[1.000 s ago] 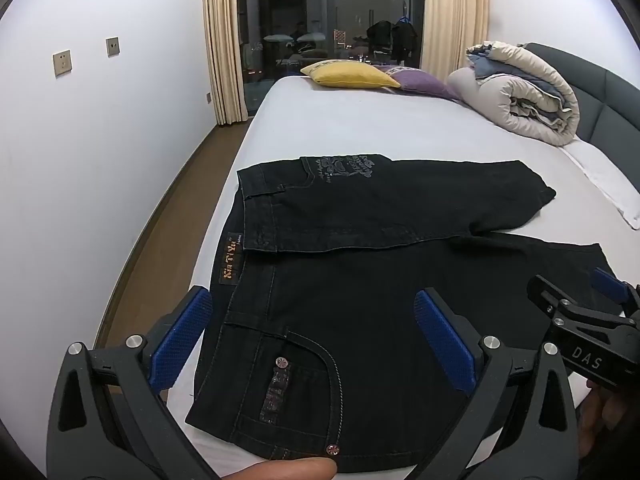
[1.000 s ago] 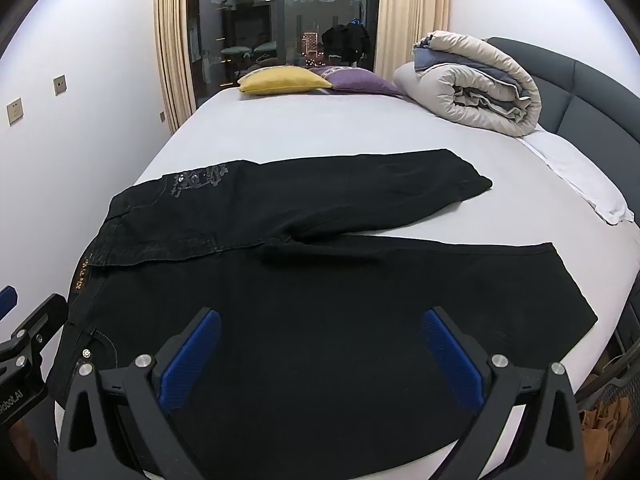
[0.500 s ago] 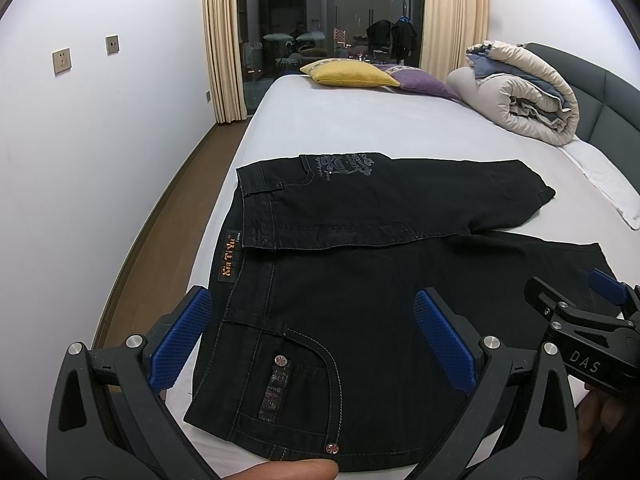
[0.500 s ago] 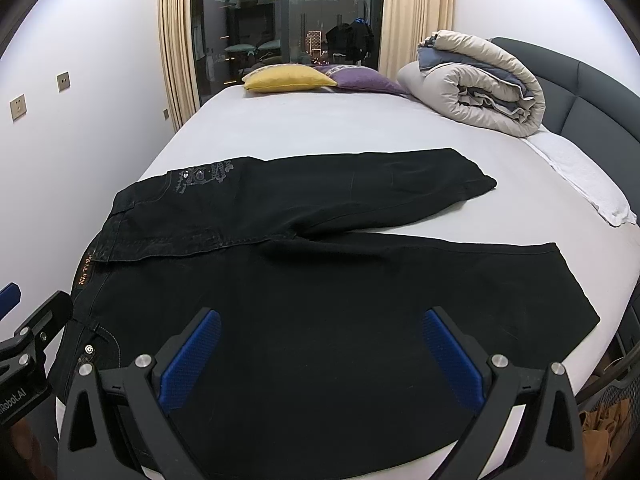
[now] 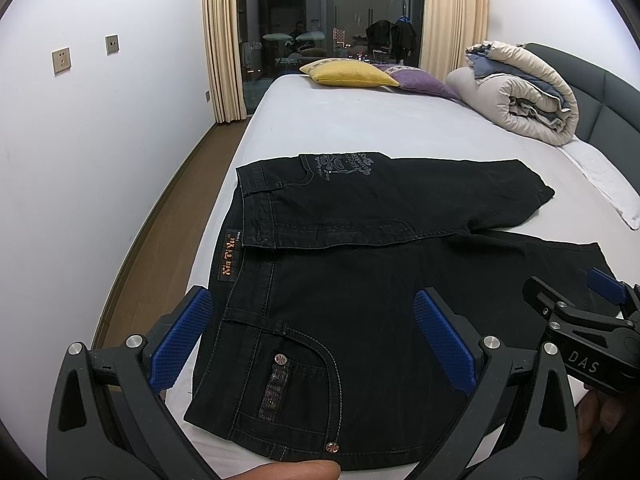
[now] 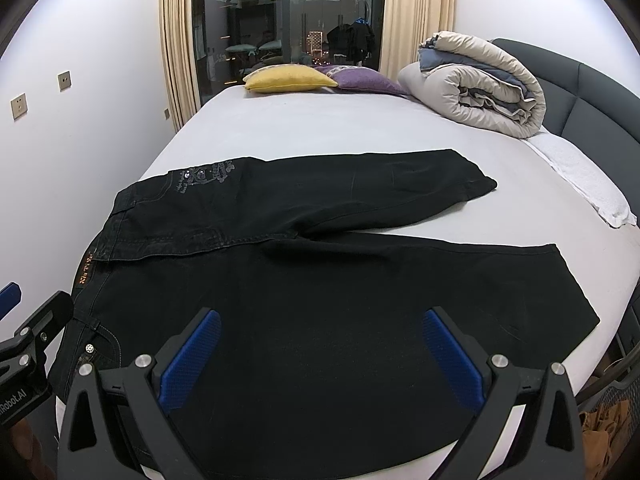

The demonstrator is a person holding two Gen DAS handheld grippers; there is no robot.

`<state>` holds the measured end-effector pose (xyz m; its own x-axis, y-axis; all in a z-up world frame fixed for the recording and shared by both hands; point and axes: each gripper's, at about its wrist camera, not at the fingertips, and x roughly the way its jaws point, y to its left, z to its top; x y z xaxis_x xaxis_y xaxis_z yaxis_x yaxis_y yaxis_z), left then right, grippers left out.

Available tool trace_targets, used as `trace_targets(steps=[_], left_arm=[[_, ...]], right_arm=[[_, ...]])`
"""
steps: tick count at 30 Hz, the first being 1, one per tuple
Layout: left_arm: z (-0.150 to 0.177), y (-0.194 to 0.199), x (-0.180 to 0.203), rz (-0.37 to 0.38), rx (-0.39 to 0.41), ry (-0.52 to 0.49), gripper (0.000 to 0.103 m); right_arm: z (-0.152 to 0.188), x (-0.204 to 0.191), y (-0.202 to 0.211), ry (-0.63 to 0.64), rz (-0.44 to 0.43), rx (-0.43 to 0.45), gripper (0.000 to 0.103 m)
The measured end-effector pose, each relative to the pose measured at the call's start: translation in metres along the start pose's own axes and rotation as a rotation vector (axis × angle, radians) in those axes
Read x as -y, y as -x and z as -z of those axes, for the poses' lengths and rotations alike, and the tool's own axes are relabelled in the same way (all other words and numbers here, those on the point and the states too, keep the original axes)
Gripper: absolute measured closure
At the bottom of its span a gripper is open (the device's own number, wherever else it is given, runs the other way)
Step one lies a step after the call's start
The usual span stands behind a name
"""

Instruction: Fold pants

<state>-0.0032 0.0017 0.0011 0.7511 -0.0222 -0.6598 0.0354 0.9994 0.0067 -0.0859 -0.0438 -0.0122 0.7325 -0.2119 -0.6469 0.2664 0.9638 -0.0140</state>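
Bed [image 5: 360,128] with a smooth white sheet fills both views, its padded grey headboard [image 6: 592,96] along the right side. Black denim pants [image 5: 360,288] lie flat on the near part of it, waistband toward the left edge, the two legs spreading rightward; the far leg ends short of the near one. Pale stitching outlines a curved front pocket, an orange-lettered leather patch [image 5: 229,258] sits at the waistband, and grey embroidery [image 5: 344,164] marks the far hip. A rolled beige-and-blue duvet [image 6: 480,84] bulges against the headboard, beside a purple cushion [image 6: 364,80] and a plump yellow cushion [image 6: 288,78]. The left hand-held gripper [image 5: 316,342] hovers over the waist end, released, its blue dimpled pads wide apart. The right hand-held gripper [image 6: 320,358] hangs over the near leg, likewise spread wide and holding nothing.
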Motion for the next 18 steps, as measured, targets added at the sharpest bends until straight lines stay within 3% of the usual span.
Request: trace_targets(steps=[18], left_arm=[[0.0003,0.0,0.0,0.0,0.0,0.002,0.0]], right_arm=[[0.0006,-0.0035,-0.0008,0.002,0.002,0.0,0.0]])
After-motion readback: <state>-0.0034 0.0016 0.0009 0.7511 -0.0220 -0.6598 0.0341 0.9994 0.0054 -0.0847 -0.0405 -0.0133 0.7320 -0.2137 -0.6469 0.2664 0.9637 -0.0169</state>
